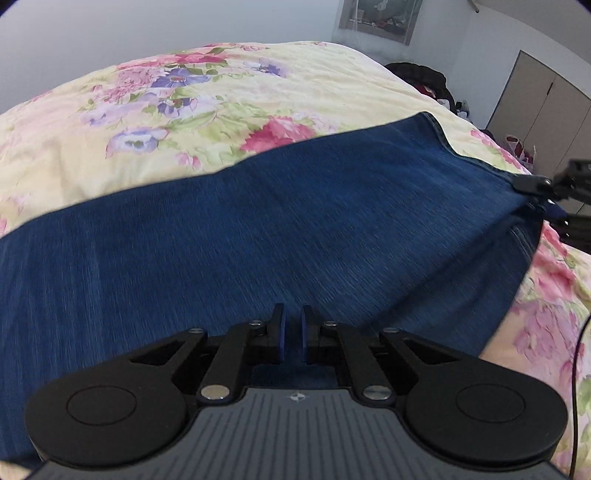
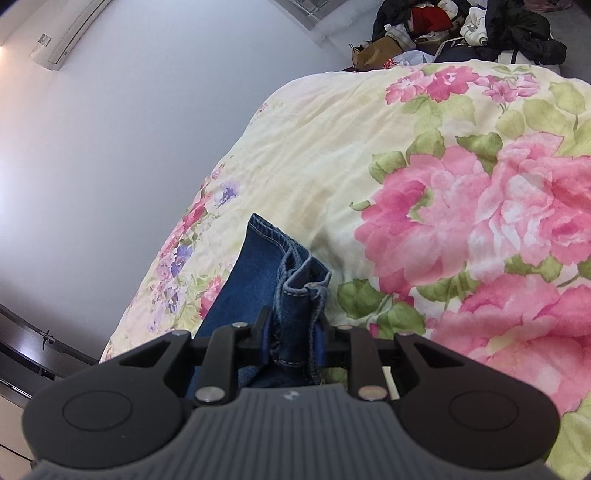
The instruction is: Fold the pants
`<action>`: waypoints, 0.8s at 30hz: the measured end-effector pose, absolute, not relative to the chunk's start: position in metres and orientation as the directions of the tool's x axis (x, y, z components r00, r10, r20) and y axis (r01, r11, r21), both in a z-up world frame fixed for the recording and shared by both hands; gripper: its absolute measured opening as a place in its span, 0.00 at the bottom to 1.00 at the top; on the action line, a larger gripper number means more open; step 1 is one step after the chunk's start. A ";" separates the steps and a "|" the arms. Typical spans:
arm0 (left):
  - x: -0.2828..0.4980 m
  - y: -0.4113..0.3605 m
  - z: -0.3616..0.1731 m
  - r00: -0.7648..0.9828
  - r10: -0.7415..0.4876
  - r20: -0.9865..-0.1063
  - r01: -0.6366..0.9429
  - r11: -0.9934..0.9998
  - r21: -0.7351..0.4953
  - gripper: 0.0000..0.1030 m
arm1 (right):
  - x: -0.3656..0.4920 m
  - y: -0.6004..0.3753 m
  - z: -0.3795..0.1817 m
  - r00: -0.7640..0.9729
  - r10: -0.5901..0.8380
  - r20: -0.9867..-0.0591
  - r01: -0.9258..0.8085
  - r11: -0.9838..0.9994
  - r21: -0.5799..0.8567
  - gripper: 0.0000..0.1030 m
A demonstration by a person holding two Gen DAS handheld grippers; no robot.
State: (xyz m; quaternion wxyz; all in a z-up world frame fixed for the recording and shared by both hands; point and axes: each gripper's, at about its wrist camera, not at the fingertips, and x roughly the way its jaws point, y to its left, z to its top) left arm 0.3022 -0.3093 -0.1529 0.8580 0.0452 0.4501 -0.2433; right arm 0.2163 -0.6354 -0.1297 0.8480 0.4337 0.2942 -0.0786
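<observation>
Blue denim pants lie stretched across a floral bedspread in the left wrist view. My left gripper is over the pants near their front edge, its jaws nearly closed with a thin gap; whether cloth is pinched there is hidden. My right gripper is shut on a bunched hem end of the pants, which folds up between the fingers. The right gripper also shows in the left wrist view at the far right end of the pants.
The bedspread covers the whole bed. A pile of dark clothes and bags lies beyond the bed's far end. A grey wall runs along the bed's left side. Cupboard doors stand at the right.
</observation>
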 end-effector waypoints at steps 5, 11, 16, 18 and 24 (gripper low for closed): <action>0.274 -0.312 -0.166 0.422 -0.379 -0.823 0.451 0.876 -0.172 0.06 | 0.216 -0.628 -0.124 0.806 0.091 -0.584 0.409 0.627 0.663 0.17; 0.256 -0.309 -0.163 0.417 -0.385 -0.824 0.451 0.874 -0.180 0.06 | 0.213 -0.623 -0.121 0.801 0.074 -0.595 0.426 0.628 0.651 0.17; 0.255 -0.283 -0.138 0.389 -0.446 -0.806 0.459 0.853 -0.251 0.06 | 0.215 -0.608 -0.096 0.823 0.056 -0.565 0.380 0.686 0.620 0.16; 0.253 -0.265 -0.123 0.436 -0.425 -0.793 0.467 0.860 -0.205 0.06 | 0.216 -0.595 -0.080 0.835 0.044 -0.549 0.353 0.722 0.595 0.16; 0.263 -0.187 -0.077 0.575 -0.306 -0.759 0.390 0.918 -0.074 0.07 | 0.218 -0.538 -0.027 0.878 0.046 -0.476 0.249 0.806 0.537 0.15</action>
